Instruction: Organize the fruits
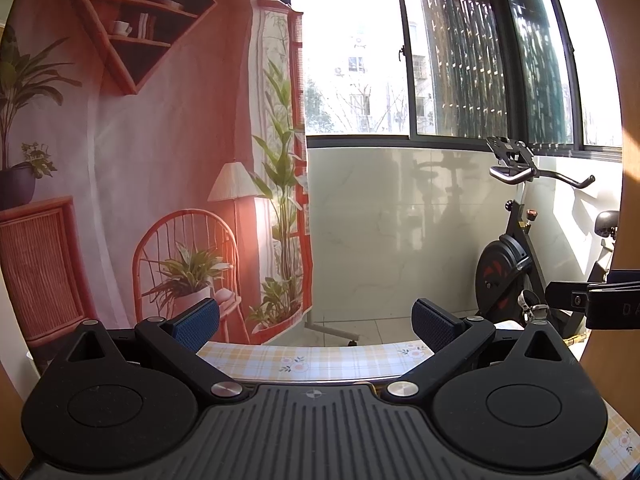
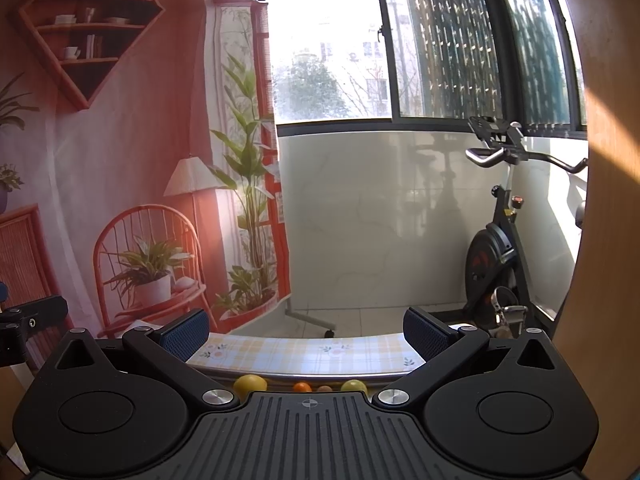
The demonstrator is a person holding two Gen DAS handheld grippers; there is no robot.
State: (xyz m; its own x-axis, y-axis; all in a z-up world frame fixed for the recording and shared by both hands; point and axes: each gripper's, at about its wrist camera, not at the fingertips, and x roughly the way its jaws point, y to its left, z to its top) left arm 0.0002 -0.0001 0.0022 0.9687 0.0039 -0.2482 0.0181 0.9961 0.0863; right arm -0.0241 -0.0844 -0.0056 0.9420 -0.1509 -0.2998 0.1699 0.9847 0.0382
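Observation:
In the right wrist view, the tops of several fruits peek over the gripper body: a yellow fruit (image 2: 250, 383), a small orange one (image 2: 302, 387), a brownish one (image 2: 324, 389) and a yellow-green one (image 2: 354, 385). They lie on a table with a yellow checked floral cloth (image 2: 304, 350). My right gripper (image 2: 306, 330) is held above them, open, nothing between its blue pads. My left gripper (image 1: 316, 322) is also open and empty, over the same cloth (image 1: 316, 356). No fruit shows in the left wrist view.
A printed backdrop (image 1: 132, 160) of a red room hangs on a wheeled stand behind the table. An exercise bike (image 1: 516, 248) stands at the right under the windows. Part of the other gripper (image 1: 592, 300) shows at the right edge.

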